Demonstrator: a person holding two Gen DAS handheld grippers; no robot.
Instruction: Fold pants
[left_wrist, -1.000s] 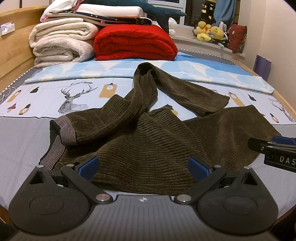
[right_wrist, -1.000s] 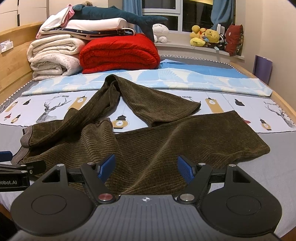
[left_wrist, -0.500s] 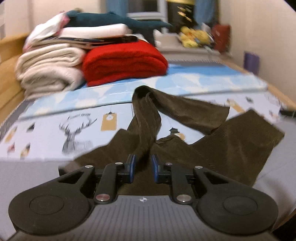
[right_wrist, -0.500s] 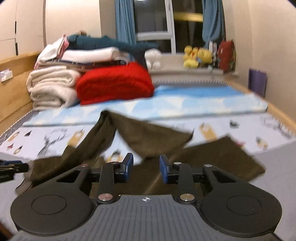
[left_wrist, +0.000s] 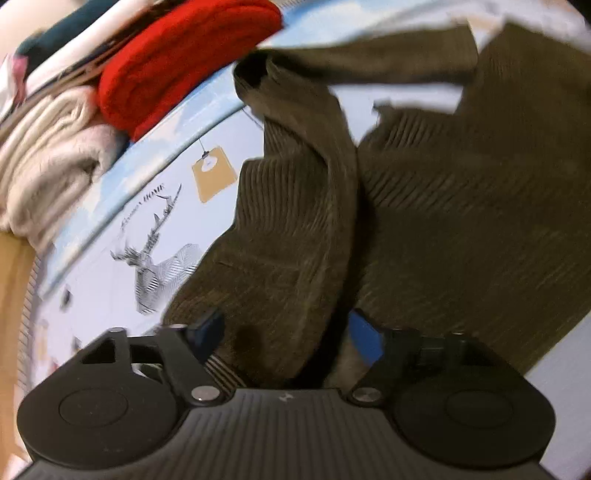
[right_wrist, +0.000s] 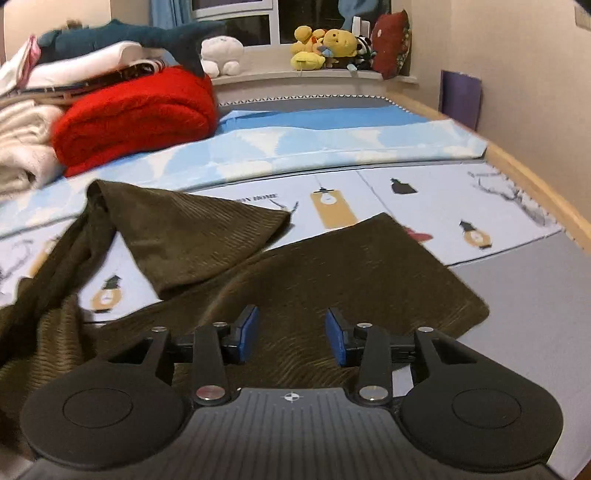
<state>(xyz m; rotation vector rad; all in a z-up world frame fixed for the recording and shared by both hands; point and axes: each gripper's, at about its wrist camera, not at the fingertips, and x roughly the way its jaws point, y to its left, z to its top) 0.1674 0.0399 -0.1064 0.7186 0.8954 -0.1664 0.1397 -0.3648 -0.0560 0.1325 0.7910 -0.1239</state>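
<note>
Dark olive corduroy pants (right_wrist: 332, 266) lie crumpled on the bed, one leg folded back toward the pillows. My left gripper (left_wrist: 286, 334) is tilted and close over the pants (left_wrist: 461, 221), near the striped waistband (left_wrist: 221, 369). Its jaws are opening, and a ridge of fabric lies between the blue pads (left_wrist: 205, 330); I see no pad pressing on it. My right gripper (right_wrist: 291, 338) hovers low over the flat leg, its jaws opening, with only the cloth below showing between the pads (right_wrist: 247, 334).
A red blanket (right_wrist: 136, 118) and cream blankets (left_wrist: 48, 147) are stacked at the head of the bed. Plush toys (right_wrist: 325, 48) sit on the window sill. The wooden bed rail (right_wrist: 535, 177) runs along the right, with a wall behind it.
Both grippers went from wide to nearly shut, then spread again about halfway. Both came lower and closer to the pants. The left view rolled sharply to one side.
</note>
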